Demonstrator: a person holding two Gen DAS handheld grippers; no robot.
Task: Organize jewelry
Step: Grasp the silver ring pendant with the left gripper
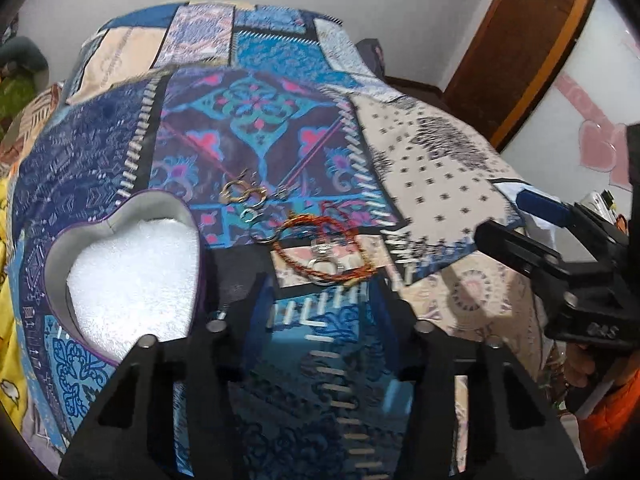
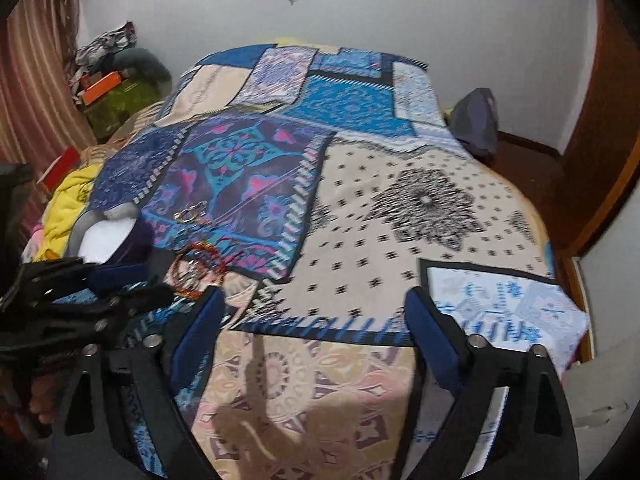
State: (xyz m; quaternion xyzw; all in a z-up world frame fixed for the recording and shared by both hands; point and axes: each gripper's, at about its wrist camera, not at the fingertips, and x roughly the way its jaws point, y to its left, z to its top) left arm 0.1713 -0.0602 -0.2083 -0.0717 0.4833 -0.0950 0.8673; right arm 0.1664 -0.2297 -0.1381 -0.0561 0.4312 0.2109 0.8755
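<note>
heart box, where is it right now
In the left wrist view the open heart box sits on the bedspread at lower left, just left of the left gripper, with the red cord bracelet to its right.

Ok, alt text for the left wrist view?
Open left gripper points at a red-orange braided cord bracelet and gold and silver rings on a patchwork bedspread; an empty heart-shaped, white-lined box sits left.
</note>
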